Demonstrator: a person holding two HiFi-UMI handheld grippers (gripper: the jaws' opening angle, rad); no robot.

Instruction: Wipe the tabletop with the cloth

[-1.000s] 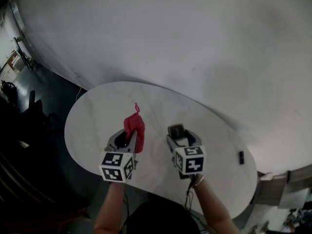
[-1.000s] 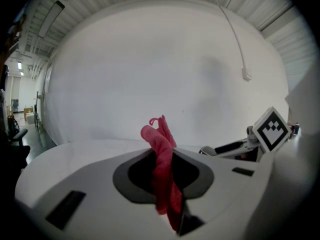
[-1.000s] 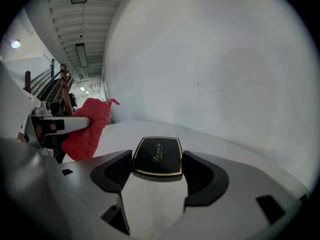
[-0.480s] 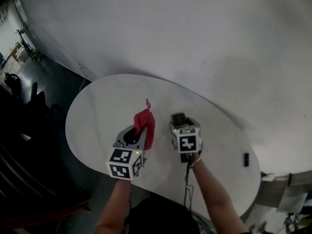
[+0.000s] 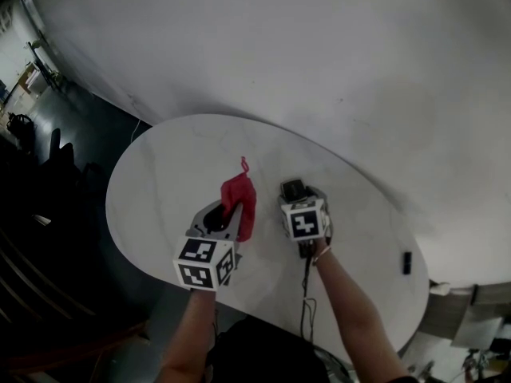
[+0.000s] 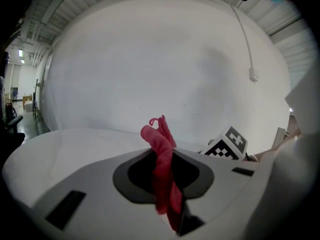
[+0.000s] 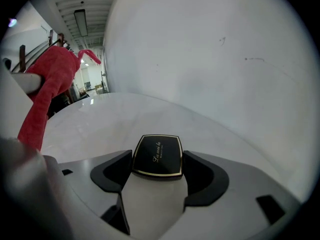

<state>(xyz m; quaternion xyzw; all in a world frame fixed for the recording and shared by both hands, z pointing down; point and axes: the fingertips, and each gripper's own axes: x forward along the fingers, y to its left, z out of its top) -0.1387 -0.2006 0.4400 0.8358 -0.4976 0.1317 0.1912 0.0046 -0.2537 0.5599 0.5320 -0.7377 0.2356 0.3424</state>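
Observation:
A red cloth is pinched in my left gripper, which is shut on it above the white oval tabletop. In the left gripper view the red cloth stands up between the jaws and hangs down in front of them. My right gripper is shut on a white bottle with a black, gold-edged cap; the cap shows beside the cloth in the head view. From the right gripper view the cloth hangs at the left. Both grippers are side by side near the table's middle.
A small dark object lies near the table's right end. A white curved backdrop rises behind the table. Dark floor and clutter lie off the table's left edge. The marker cube of the right gripper shows in the left gripper view.
Both grippers have moved a little forward and to the right over the table, each keeping its hold. The cloth went along with the left gripper.

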